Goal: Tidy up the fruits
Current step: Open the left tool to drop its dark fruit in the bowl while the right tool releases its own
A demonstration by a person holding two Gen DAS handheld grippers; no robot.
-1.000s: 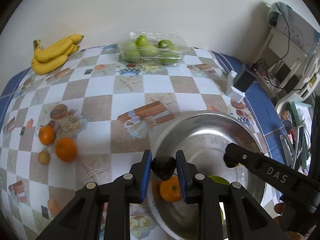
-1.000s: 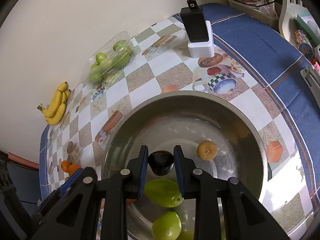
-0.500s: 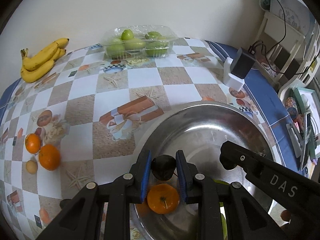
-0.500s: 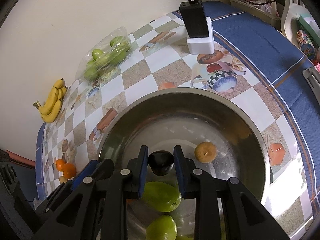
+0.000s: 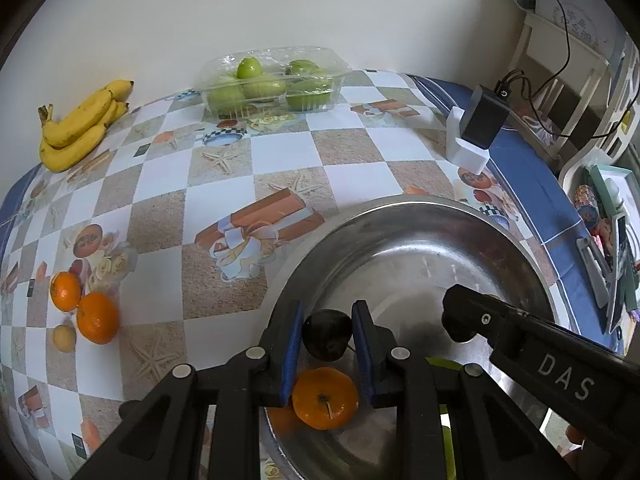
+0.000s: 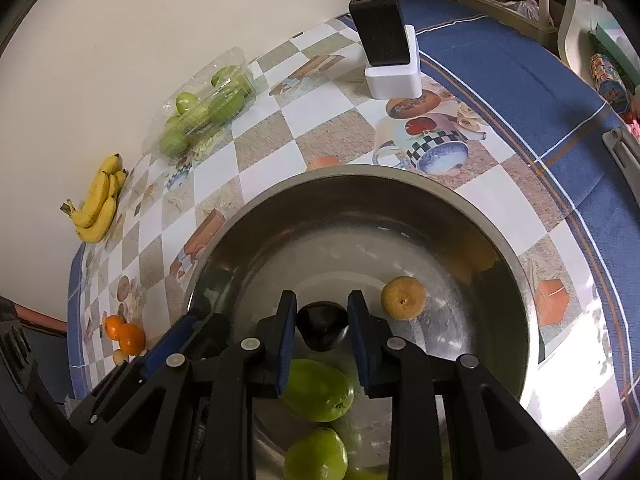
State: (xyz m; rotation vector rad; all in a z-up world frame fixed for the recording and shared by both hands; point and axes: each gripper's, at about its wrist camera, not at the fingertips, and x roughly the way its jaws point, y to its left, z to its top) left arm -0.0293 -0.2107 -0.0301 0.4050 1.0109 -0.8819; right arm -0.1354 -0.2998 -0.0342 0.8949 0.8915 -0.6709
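A wide steel bowl [image 5: 400, 208], round, smooth and mirror-bright, sits on a glossy checked tablecloth [image 5: 352, 148] printed with gifts, cups and starfish. The left gripper [image 5: 326, 332] hangs over the bowl's near wall, its blue-padded black fingers set narrow and pressed on a dark round fruit [image 5: 327, 334] with a dull skin. Directly under it, inside the bowl, lies a dimpled orange [image 5: 325, 398], stem end up. The right gripper [image 6: 322, 326] is over the bowl's floor, likewise narrow, clamped on a dark tapered fruit [image 6: 322, 330] that looks glossy. Beneath it in the bowl rest two smooth green fruits [image 6: 318, 390], one nearer the wall [image 6: 316, 458], and a small tan rough-skinned fruit [image 6: 403, 298] lies toward the bowl's right side. Beyond the bowl, against the wall, stands a clear crinkled plastic box of green fruit [image 5: 272, 80]; far to the bowl's left lies a curved bunch of bananas [image 5: 80, 124]. Left of the bowl, well apart from it, two loose oranges [image 5: 97, 323] touch each other beside a small pale fruit [image 5: 64, 337]. Behind the bowl's right rim a black charger [image 5: 484, 120] stands in a white block. Compared with a second ago, the left gripper has moved farther over the bowl, the orange now shows fully inside the wall, and both grips are unchanged.
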